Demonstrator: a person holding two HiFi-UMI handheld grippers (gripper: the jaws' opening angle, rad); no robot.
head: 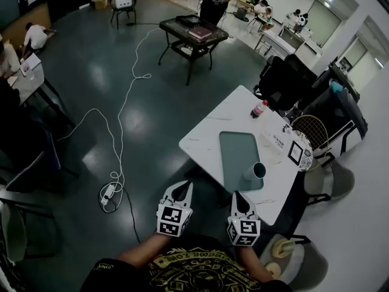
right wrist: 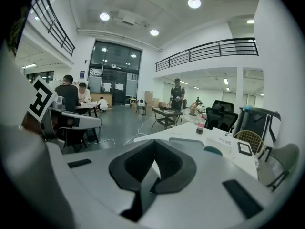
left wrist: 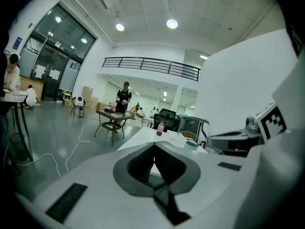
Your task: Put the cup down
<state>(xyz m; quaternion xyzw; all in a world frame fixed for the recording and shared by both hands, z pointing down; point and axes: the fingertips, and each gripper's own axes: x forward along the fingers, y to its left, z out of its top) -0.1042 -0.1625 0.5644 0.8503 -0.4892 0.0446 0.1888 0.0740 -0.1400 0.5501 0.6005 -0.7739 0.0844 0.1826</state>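
**Grippers: two.**
- Left gripper point(head: 184, 189): the fingers are pressed together at the tips and grip nothing.
- Right gripper point(head: 237, 197): the same, tips meeting and nothing between them.
- Both hang off the near edge of the white table point(head: 209, 132), apart from everything on it.

**Cup point(head: 255, 172): one, teal inside.**
- It stands on the tray point(head: 234, 145), in the tray's near right part.
- It is well clear of both grippers (neither touches it).

**Tray: one.** Grey-green, and it lies flat on the table.

**Bottle point(head: 258, 109): one.** It has a red label and stands at the table's far edge.

**Small framed picture point(head: 295, 152): one.** It lies on the table to the right of the tray.

**Seen only in the head view**
- How the cup sits on the tray.
- The white cable point(head: 121, 114) running across the floor.
- The power strip point(head: 108, 193) at the cable's end.
- My own arms behind the marker cubes.

**Seen only in the gripper views**
- The closed black pads from close up.
- The ceiling lamps and the balcony railing.
- People at desks near the glass entrance (right gripper view).

In both gripper views the cup shows only as a teal rim above the gripper's grey body. I can't tell from them what it stands on.

The black table point(head: 193, 32), with a person standing behind it, shows in all three views.
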